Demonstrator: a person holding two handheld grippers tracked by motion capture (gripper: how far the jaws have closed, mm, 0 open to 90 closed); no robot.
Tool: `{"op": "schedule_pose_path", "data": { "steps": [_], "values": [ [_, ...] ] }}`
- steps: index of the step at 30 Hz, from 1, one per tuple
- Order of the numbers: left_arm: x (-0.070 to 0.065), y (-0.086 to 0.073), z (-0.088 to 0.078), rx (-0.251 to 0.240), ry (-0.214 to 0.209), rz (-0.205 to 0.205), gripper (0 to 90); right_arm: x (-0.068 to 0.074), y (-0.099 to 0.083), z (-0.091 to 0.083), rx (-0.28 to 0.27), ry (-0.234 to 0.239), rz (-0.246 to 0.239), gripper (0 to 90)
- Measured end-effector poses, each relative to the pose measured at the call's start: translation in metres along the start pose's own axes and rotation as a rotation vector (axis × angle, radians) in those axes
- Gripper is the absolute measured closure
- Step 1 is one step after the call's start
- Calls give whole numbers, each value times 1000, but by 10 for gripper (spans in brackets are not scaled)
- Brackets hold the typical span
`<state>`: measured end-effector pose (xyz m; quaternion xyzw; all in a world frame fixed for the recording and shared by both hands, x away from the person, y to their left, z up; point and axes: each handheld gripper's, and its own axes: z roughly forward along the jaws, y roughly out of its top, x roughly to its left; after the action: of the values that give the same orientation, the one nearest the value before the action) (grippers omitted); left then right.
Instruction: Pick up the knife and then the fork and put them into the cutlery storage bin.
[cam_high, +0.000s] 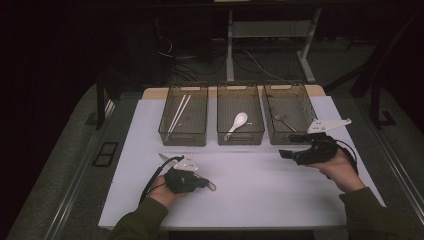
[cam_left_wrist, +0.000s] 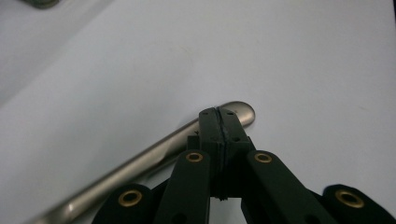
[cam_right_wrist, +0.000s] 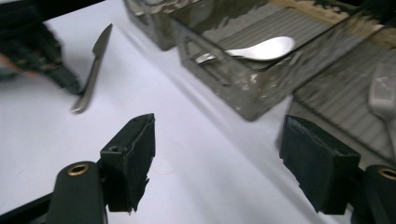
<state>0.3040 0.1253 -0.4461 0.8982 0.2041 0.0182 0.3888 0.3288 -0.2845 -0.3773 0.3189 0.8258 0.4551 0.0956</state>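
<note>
Our left tool (cam_left_wrist: 219, 128) is pressed together on the handle end of a metal table knife (cam_left_wrist: 140, 163) that lies flat on the white worktop (cam_high: 250, 190). Seen from the right tool's camera, the knife's (cam_right_wrist: 92, 70) long axis runs away from the left hand toward the mesh bins (cam_high: 183, 120). Our right tool (cam_right_wrist: 224, 163) hangs spread and empty, well apart, beside the right-hand bin (cam_high: 292, 112). The left hand is far the nearer, so we judge that any lift falls to it.
</note>
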Motion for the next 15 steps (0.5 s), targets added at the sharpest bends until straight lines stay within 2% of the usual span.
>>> {"op": "schedule_pose_path", "data": {
  "steps": [6,9,12,14,15],
  "values": [
    [10,11,13,-2,2,-1,892,11,-6,6,16,36,-30,262],
    [12,16,14,18,10,18,890,13,-9,10,27,38,-36,262],
    [18,14,-2,-20,30,14,805,14,-12,11,34,48,-43,262],
    [24,9,-16,-35,68,16,760,15,-14,11,30,51,-41,262],
    [27,5,-22,-42,74,8,727,15,-15,11,29,51,-43,262]
  ]
}}
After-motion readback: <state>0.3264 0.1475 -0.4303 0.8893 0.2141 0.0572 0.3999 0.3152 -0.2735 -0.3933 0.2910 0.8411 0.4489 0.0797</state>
